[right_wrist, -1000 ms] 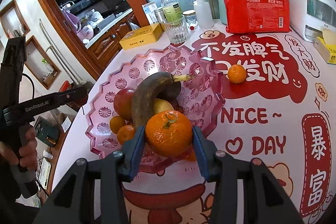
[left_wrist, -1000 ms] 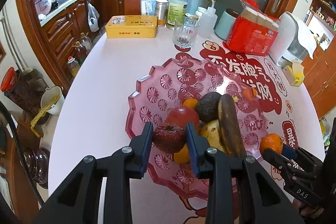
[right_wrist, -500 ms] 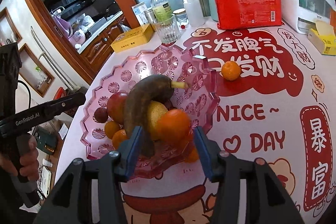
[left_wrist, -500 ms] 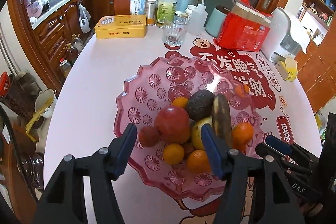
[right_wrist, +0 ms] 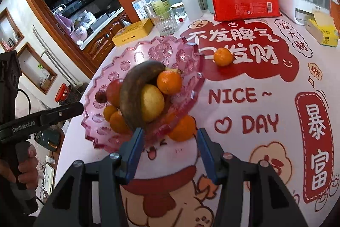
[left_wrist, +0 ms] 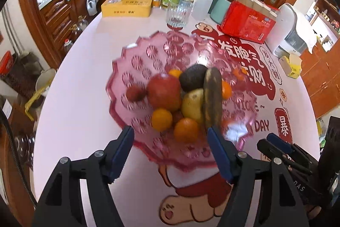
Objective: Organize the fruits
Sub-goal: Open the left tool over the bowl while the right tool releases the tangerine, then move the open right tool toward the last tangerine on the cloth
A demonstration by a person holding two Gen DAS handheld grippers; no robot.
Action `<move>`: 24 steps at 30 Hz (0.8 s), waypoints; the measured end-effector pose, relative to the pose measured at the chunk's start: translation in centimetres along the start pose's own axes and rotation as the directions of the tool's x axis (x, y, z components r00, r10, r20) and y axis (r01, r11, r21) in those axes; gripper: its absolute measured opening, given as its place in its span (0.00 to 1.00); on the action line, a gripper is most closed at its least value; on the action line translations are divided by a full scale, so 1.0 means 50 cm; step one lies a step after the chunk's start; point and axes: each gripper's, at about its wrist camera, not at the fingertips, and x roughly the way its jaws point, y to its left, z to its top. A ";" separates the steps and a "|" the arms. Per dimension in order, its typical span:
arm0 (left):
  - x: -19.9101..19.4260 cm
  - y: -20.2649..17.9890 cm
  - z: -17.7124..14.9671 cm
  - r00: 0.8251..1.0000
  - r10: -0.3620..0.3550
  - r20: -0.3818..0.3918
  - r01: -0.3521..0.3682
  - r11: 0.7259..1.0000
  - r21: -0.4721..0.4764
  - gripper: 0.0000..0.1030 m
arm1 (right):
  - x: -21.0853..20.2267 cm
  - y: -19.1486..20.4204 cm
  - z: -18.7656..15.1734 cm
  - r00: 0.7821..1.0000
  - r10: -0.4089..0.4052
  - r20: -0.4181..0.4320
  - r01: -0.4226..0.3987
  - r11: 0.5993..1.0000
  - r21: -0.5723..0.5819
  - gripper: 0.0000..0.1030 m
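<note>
Both grippers are matte black plastic w/ blue ribbed pads on the finger tips. Left gripper (left_wrist: 171, 149): silver round screws on each finger link, thin black cable down the frame edge beside it. Right gripper (right_wrist: 170, 149): same build, same screws. From the right cam, the left one's side reads "GenRobot.AI" in white; bare-skinned hand (right_wrist: 22, 165) round its black grip.

Glossy translucent pink plastic bowl (left_wrist: 136, 61)
</note>
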 end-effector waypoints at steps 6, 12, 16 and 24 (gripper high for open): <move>-0.014 -0.036 -0.063 0.999 0.038 -0.021 -0.040 0.996 -0.074 0.69 | -0.031 -0.046 -0.018 0.999 0.029 -0.028 -0.030 0.999 -0.026 0.50; -0.033 -0.087 -0.121 0.997 0.078 -0.028 -0.081 0.988 -0.130 0.74 | -0.069 -0.089 -0.023 0.997 0.053 -0.052 -0.057 0.996 -0.073 0.51; -0.041 -0.125 -0.151 0.995 0.094 -0.022 -0.096 0.980 -0.174 0.74 | -0.094 -0.121 -0.023 0.996 0.069 -0.060 -0.075 0.991 -0.107 0.54; -0.047 -0.202 -0.206 0.994 0.110 0.000 -0.106 0.960 -0.257 0.81 | -0.128 -0.191 -0.025 0.992 0.090 -0.086 -0.104 0.979 -0.175 0.54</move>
